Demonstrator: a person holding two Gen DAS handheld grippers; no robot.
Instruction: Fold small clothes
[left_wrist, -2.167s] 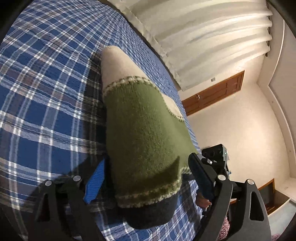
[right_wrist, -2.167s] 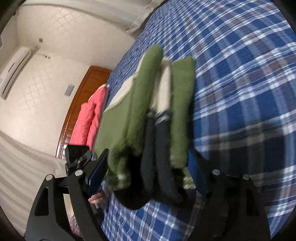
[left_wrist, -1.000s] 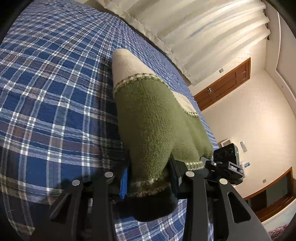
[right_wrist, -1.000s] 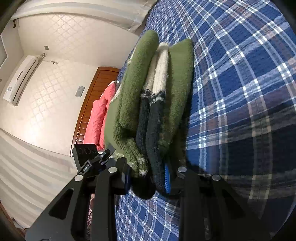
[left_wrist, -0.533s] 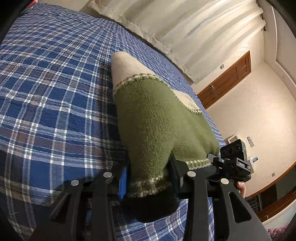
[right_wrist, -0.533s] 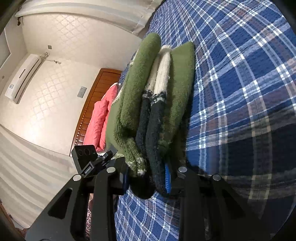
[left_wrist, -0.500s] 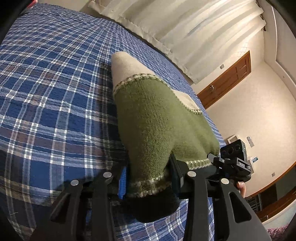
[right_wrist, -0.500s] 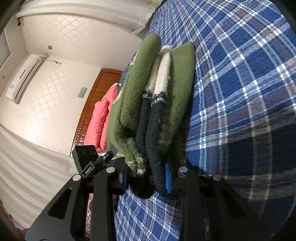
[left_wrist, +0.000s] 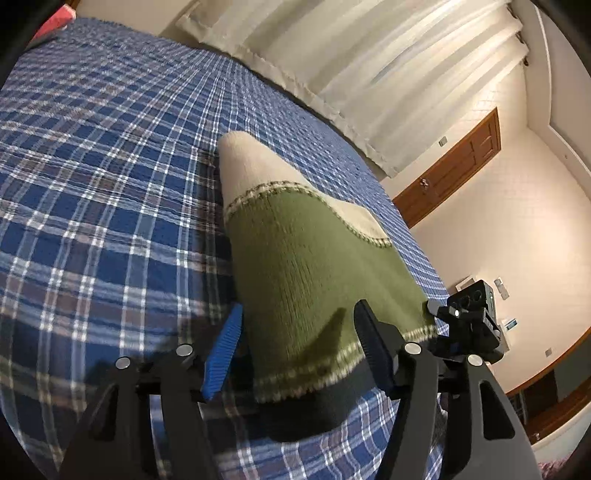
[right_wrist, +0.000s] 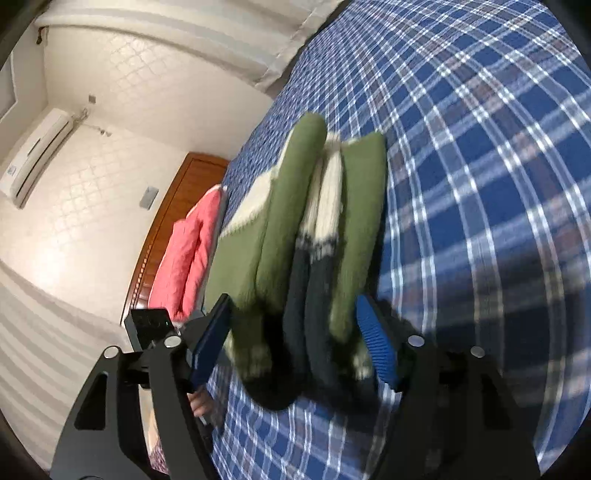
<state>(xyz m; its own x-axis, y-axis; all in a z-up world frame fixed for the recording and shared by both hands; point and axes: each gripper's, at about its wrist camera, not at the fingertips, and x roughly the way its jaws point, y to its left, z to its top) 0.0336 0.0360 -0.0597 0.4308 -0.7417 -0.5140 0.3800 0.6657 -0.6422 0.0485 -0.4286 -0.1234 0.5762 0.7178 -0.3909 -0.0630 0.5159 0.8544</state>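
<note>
— Why was the folded sweater (left_wrist: 310, 280) lying flat on the plaid bedspread (left_wrist: 103, 192)?
— It looked finished. Both the left gripper (left_wrist: 297, 345) and right gripper (right_wrist: 291, 339) were spreading, pads off the knit, sweater between them.

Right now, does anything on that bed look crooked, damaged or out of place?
Nothing stands out. The folded green, cream and dark knitted sweater lies in a tidy bundle on the blue plaid bedspread, its layers stacked evenly in the right wrist view.
</note>
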